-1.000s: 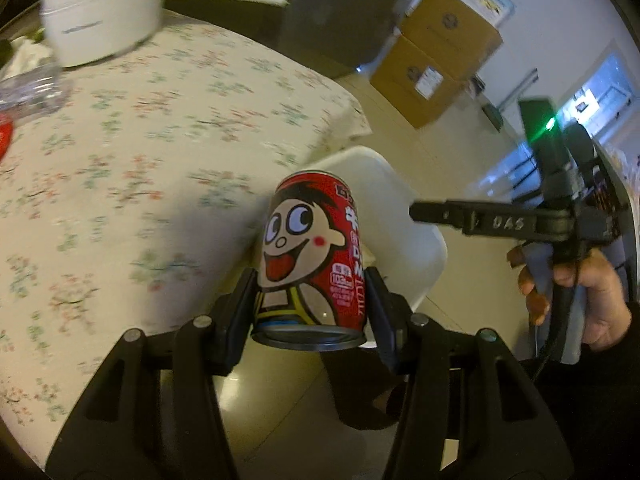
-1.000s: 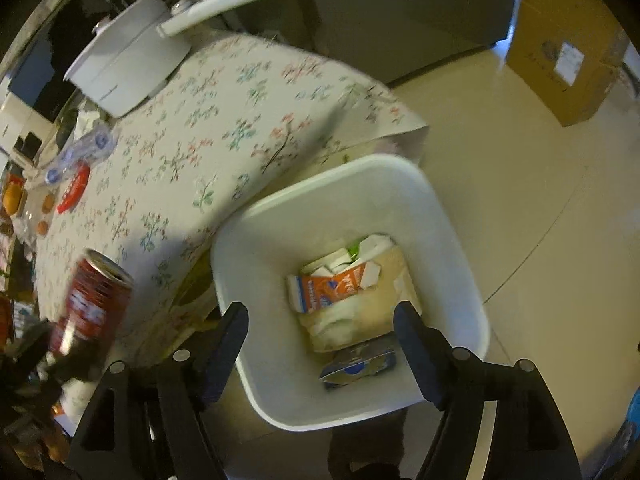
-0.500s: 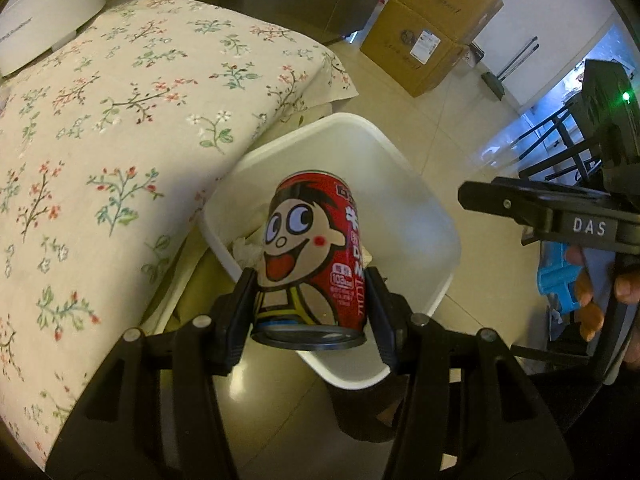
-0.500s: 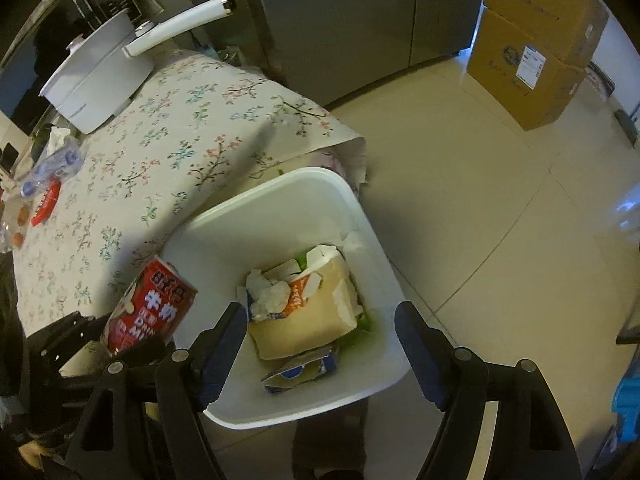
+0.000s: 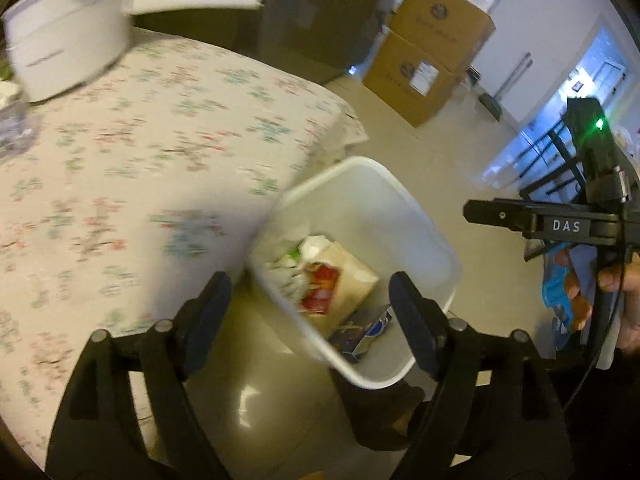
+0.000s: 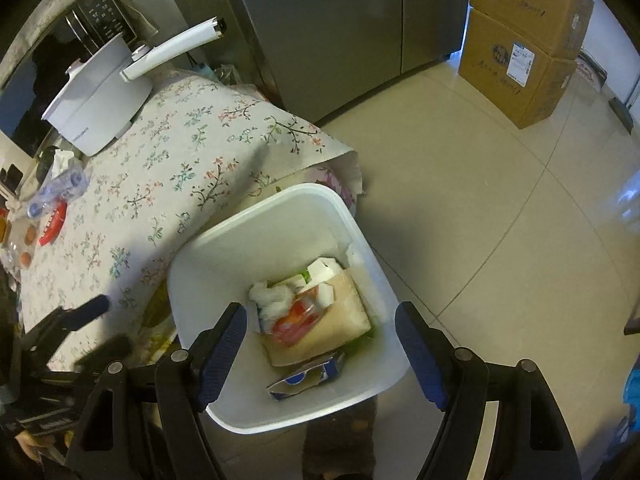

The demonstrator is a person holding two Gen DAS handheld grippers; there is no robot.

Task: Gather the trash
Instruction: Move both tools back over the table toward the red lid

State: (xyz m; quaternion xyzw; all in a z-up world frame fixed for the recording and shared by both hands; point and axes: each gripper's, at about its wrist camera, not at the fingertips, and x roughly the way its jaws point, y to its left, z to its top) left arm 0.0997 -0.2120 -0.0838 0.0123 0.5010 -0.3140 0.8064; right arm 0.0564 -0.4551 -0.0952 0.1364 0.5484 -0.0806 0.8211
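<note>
Beside the table, bin: a white trash bin point(image 6: 280, 232) stands on the tiled floor against the hanging edge of the floral tablecloth point(image 6: 172, 176); its near rim is cut off behind the right gripper's fingers.
Left gripper: the left gripper point(image 5: 310, 312) has just been opening its jaws and now holds them wide apart over the bin with nothing between them; in the right wrist view only its dark, blurred fingertips point(image 6: 86, 308) show at the left edge.
Right gripper: the right gripper point(image 6: 320, 344) hangs above the bin with its blue-padded jaws spread and empty.
Can: a red can point(image 5: 320, 288) lies inside the bin on the other rubbish, smeared by motion in the left wrist view; in the right wrist view it is only a red patch point(image 6: 294, 320) among white wrappers, its print unreadable.
Other rubbish: a tan carton point(image 6: 336, 320) and a blue-and-white carton point(image 6: 308, 376) lie in the bin, partly covered by crumpled white paper.
Tabletop: a white pot point(image 6: 100, 92) with a long handle, a clear plastic bottle point(image 6: 56, 188) and a red object point(image 6: 54, 224) sit on the cloth; the items at the far left edge are too small to name.
Background: two stacked cardboard boxes point(image 6: 520, 52), labels illegible.
Person: a hand point(image 5: 616, 300) grips the right tool's handle, mostly hidden.
</note>
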